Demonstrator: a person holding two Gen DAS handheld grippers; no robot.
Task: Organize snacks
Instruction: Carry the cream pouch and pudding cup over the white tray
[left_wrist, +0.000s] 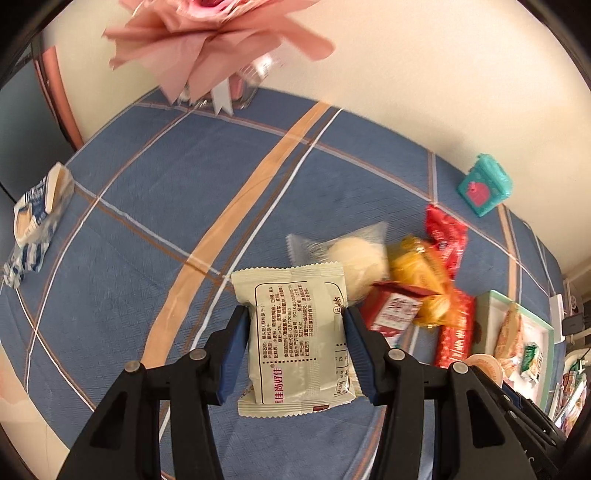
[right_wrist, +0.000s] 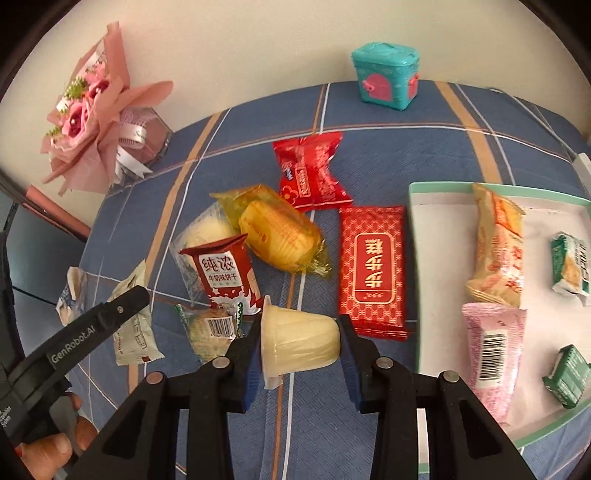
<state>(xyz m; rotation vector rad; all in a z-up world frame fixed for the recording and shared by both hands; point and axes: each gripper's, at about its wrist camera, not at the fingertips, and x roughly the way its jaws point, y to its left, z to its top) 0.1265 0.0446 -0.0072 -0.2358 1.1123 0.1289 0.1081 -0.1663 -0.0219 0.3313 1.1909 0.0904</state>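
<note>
My left gripper (left_wrist: 295, 325) is shut on a cream biscuit packet (left_wrist: 297, 332), held above the blue checked cloth (left_wrist: 166, 192). My right gripper (right_wrist: 299, 341) is shut on a pale yellow jelly cup (right_wrist: 301, 341) lying on its side between the pads. In the right wrist view the left gripper (right_wrist: 144, 295) with its cream packet (right_wrist: 135, 325) shows at lower left. Loose snacks lie in the middle: a red flat packet (right_wrist: 371, 267), a red twisted packet (right_wrist: 310, 171), a yellow cake wrapper (right_wrist: 275, 232), a milk-biscuit carton (right_wrist: 227, 275). The white tray (right_wrist: 439, 258) at right holds several packets.
A pink paper bouquet (right_wrist: 92, 122) stands at the back left by the wall. A teal toy chest (right_wrist: 386, 75) sits at the back edge. A blue-white packet (left_wrist: 35, 218) lies far left on the cloth. A person's hand (right_wrist: 55, 443) shows at lower left.
</note>
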